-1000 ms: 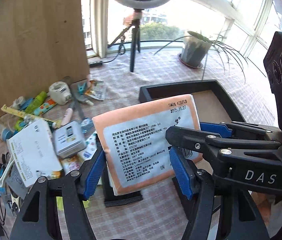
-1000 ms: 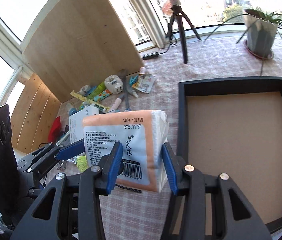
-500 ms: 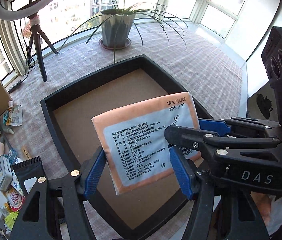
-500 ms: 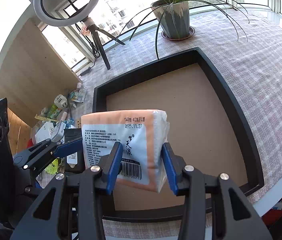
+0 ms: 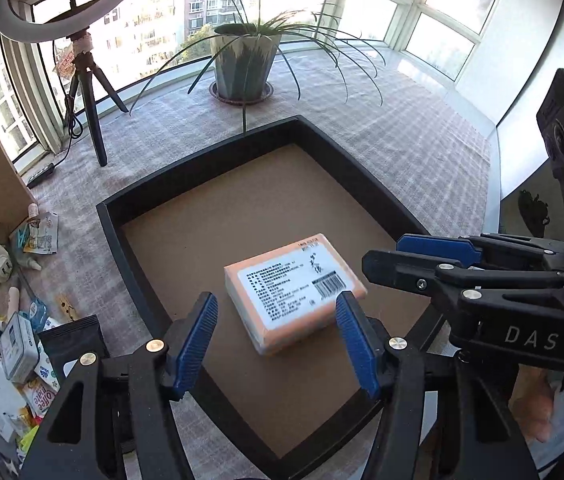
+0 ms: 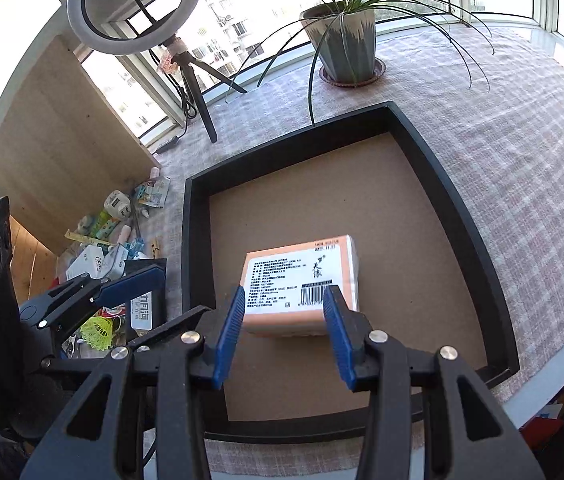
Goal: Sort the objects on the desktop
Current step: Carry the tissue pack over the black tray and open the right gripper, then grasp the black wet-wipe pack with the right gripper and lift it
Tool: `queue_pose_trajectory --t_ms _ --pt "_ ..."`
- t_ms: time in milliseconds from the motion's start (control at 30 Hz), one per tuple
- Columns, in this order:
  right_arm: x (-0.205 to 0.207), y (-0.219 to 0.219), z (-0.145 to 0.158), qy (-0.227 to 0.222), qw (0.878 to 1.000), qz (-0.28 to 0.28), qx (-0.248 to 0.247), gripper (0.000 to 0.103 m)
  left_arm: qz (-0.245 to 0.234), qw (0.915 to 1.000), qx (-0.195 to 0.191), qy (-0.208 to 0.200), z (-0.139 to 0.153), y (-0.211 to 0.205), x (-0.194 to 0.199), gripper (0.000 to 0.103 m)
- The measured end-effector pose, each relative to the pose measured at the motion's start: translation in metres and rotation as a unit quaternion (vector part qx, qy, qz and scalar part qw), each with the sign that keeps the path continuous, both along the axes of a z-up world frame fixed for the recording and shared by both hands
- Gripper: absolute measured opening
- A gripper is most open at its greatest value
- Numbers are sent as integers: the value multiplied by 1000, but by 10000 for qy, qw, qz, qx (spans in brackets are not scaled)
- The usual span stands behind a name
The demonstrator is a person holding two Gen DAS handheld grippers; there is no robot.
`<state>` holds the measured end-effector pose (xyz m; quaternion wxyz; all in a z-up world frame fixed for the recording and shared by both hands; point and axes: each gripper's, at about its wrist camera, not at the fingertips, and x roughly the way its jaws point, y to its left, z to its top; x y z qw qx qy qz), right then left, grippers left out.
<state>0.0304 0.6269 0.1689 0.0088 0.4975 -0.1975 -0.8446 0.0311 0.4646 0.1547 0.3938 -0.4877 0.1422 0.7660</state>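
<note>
An orange tissue pack point(image 5: 293, 288) with a white printed label lies flat on the brown floor of the black-rimmed tray point(image 5: 210, 160); it also shows in the right wrist view point(image 6: 301, 284). My left gripper point(image 5: 278, 336) is open and empty, just above and short of the pack. My right gripper point(image 6: 282, 320) is open and empty, its blue pads either side of the pack's near edge, apart from it. The tray's rim also shows in the right wrist view point(image 6: 282, 148). Each gripper shows in the other's view, the right one point(image 5: 433, 256) and the left one point(image 6: 122, 284).
A pile of small desktop items point(image 5: 14, 320) lies left of the tray on the checked cloth; it also shows in the right wrist view point(image 6: 114, 240). A potted plant point(image 5: 242, 64), a ring light on a tripod point(image 5: 82, 92) and a wooden board point(image 6: 62, 128) stand behind.
Both grippers held the tissue pack together and carried it from over the pile to over the tray. Now both have opened and the pack lies on the tray floor.
</note>
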Motion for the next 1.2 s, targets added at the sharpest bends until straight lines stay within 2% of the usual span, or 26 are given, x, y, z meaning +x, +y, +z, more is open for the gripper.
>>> queue_pose_trajectory --t_ms 233,367,433,567,767,867,967,1133,1200 --pt "-20 -47 -4 42 9983 540 -219 41 581 9982 -52 -169 -18 -50 -27 59" --pt "-40 -91 -17 -20 9939 988 -483 41 1086 9934 -220 -280 -40 -92 -42 58" --pt "-50 -116 -25 -82 9909 1236 -527 41 1373 9894 -251 -396 -49 -113 -50 55" --pt "-70 -161 -49 -389 9839 1626 -629 41 1783 9826 -349 -392 -61 -151 -56 54" --pt "-91 -202 -90 -859 9777 1857 -471 41 2257 9714 -268 -689 -88 -190 -61 54" --pt "-99 -208 -108 -1088 9761 1808 -525 41 2314 9695 -294 -752 -96 -195 -63 49" --pt "-104 -209 -121 -1222 9756 1726 -589 41 2269 9708 -341 -697 -98 -194 -61 49" --pt "-108 -215 -131 -1306 9748 1710 -596 42 2119 9736 -413 -740 -102 -188 -59 48" --pt "-109 -216 -135 -1363 9741 1694 -624 42 2076 9738 -371 -854 -106 -186 -59 45"
